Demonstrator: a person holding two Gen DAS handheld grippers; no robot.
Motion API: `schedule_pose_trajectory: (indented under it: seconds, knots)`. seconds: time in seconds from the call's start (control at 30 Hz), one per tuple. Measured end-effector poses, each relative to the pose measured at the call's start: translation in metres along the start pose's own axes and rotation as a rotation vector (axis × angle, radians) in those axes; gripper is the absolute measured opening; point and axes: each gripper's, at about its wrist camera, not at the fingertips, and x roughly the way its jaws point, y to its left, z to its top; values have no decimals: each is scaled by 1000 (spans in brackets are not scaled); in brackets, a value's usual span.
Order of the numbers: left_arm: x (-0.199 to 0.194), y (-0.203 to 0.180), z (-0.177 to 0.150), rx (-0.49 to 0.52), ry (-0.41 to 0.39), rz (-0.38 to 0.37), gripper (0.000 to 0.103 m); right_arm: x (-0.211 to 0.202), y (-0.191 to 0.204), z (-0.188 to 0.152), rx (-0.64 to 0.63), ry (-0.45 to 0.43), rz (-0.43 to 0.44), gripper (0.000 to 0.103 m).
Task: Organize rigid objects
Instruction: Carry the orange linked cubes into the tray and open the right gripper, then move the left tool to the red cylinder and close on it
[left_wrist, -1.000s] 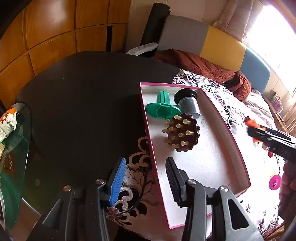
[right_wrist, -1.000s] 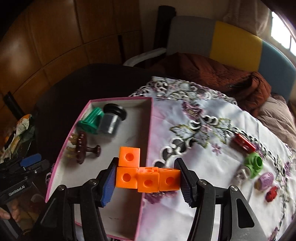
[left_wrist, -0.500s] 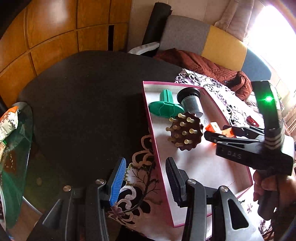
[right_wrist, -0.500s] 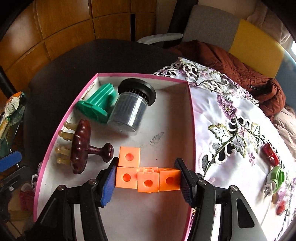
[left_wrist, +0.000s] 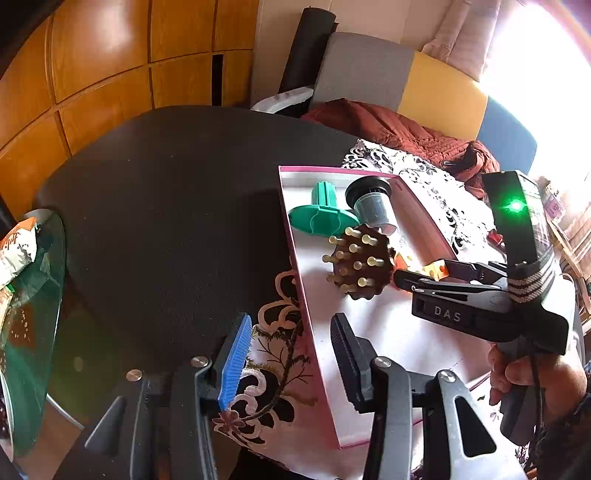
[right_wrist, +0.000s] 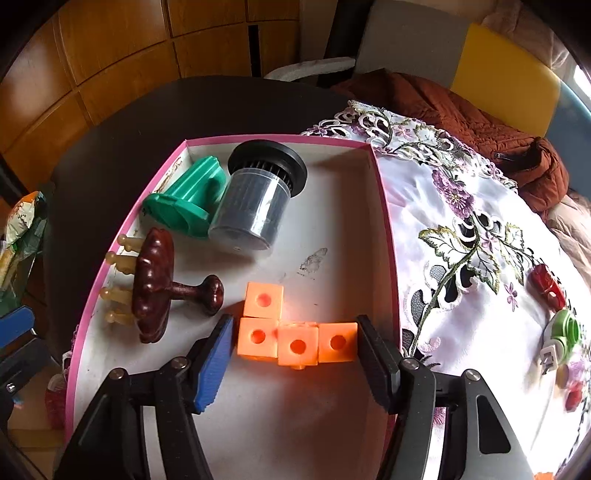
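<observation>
An orange piece of joined cubes (right_wrist: 295, 338) lies on the floor of the pink-rimmed box (right_wrist: 384, 221), between the fingers of my right gripper (right_wrist: 294, 325). Its jaws are opening, and a thin gap shows at the blue pad (right_wrist: 216, 354). In the left wrist view the right gripper (left_wrist: 423, 271) reaches into the box (left_wrist: 295, 251) from the right, with a hand on its grip. The box also holds a green plastic part (right_wrist: 184, 206), a grey filter cylinder (right_wrist: 255, 206) and a brown wooden massager (right_wrist: 155, 280). My left gripper (left_wrist: 291, 325) stands open over the box's near left edge, holding nothing.
The box sits on a floral cloth (right_wrist: 461, 229) over a black round table (left_wrist: 166, 203). A red toy (right_wrist: 546, 286), a green piece (right_wrist: 563, 330) and other small things lie on the cloth at right. A glass side table (left_wrist: 33, 295) stands at left, a sofa behind.
My right gripper carried the orange cubes from over the box's right edge into the box and down to its floor, and its fingers have spread a little. The left gripper stayed still.
</observation>
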Motion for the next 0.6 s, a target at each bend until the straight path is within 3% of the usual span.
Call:
schedule_pose_trajectory:
  seconds: [0.6]
  knots:
    - [-9, -21, 1, 62, -21, -17, 45, -58, -35, -22, 81, -131, 1, 77]
